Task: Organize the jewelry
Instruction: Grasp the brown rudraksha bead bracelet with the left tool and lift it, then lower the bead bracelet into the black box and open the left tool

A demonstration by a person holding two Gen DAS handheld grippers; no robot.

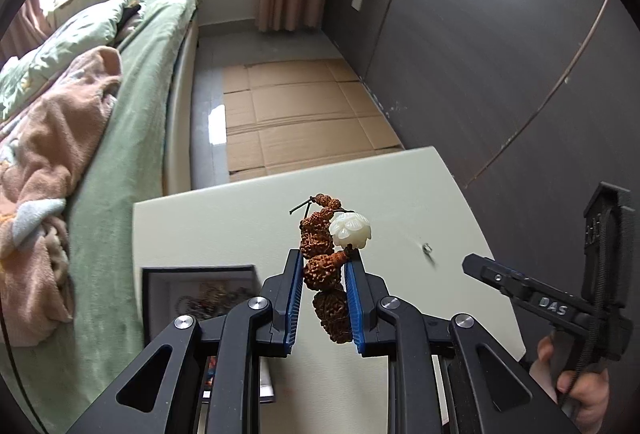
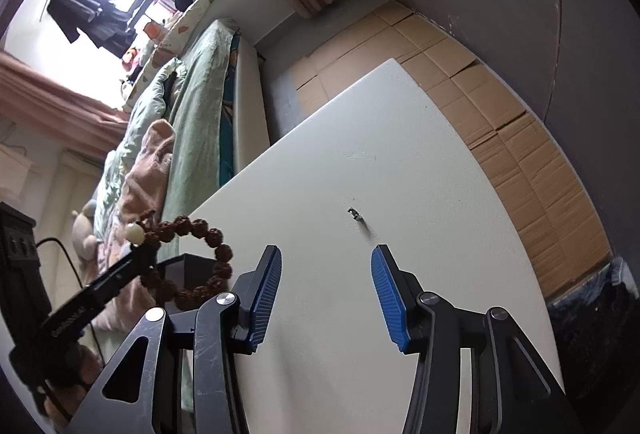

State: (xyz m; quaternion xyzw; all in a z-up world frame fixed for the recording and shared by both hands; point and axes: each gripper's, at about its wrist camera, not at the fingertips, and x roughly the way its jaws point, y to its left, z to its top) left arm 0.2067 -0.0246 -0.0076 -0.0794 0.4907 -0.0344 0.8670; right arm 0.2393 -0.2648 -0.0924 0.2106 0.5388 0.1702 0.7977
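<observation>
My left gripper (image 1: 325, 257) is shut on a bracelet of knobbly brown beads (image 1: 322, 276) with one white carved flower bead (image 1: 351, 231), and holds it up above the white table (image 1: 240, 226). The right wrist view shows the same bracelet (image 2: 218, 254) hanging as a loop from the left gripper (image 2: 138, 253) at the left. A small silver ring (image 2: 355, 214) lies on the table just beyond my right gripper (image 2: 326, 251), which is open with nothing between its pads. The ring (image 1: 427, 247) also shows at the right in the left wrist view.
A dark open jewelry box (image 1: 200, 294) holding several pieces sits on the table's near left part, beside a green bed (image 1: 132, 122) with a pink blanket. Flattened cardboard (image 1: 304, 106) covers the floor beyond the table. A dark wardrobe wall (image 1: 480, 54) runs along the right.
</observation>
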